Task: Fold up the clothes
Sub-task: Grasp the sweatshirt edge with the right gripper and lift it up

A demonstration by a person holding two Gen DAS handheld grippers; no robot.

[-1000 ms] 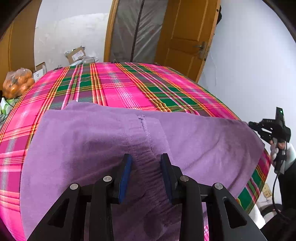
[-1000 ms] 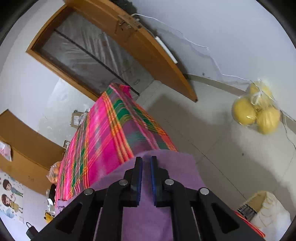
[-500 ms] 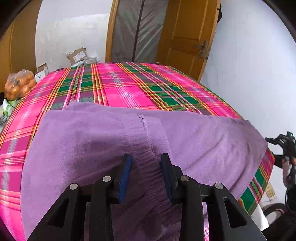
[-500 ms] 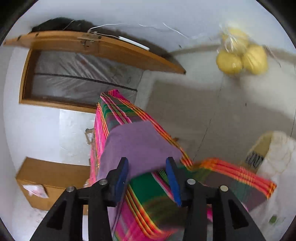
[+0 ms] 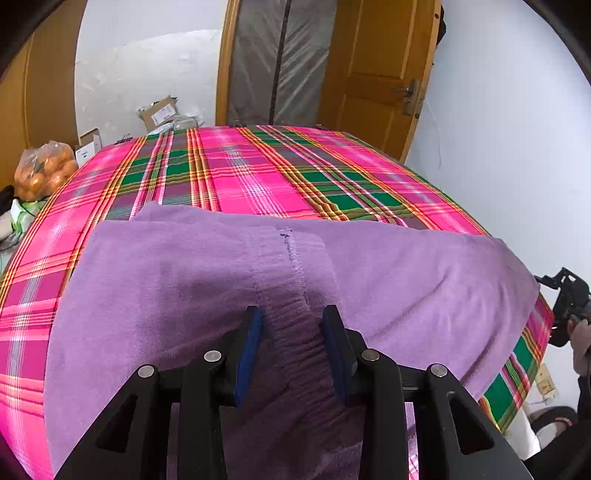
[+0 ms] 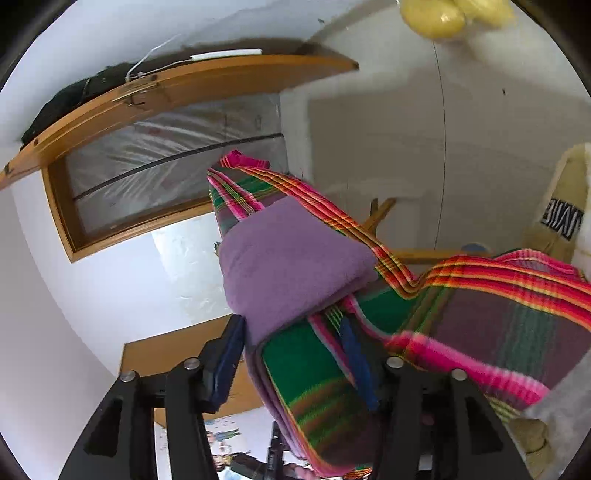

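Observation:
A purple fleece garment (image 5: 177, 280) lies spread across the near part of a table under a pink and green plaid cloth (image 5: 258, 173). My left gripper (image 5: 291, 325) is shut on its gathered elastic waistband at the near edge. My right gripper (image 6: 293, 343) is rolled on its side at the table's right end. Its jaws are opening, and the folded purple edge (image 6: 280, 258) and the hanging plaid cloth (image 6: 317, 376) sit between the pads without being pressed. In the left wrist view that right gripper (image 5: 550, 277), held by a hand (image 5: 581, 343), shows beside the garment's right end.
An open wooden door (image 5: 380, 74) and a plastic-covered doorway (image 5: 280, 62) stand behind the table. A bag of oranges (image 5: 42, 170) and cardboard boxes (image 5: 159, 110) lie at the far left. A bag of yellow fruit (image 6: 443, 14) hangs on the wall.
My right gripper let go of the garment's corner, dropped beside the table's end, rolled over and opened wide. The garment's right end now lies flat. My left gripper kept still.

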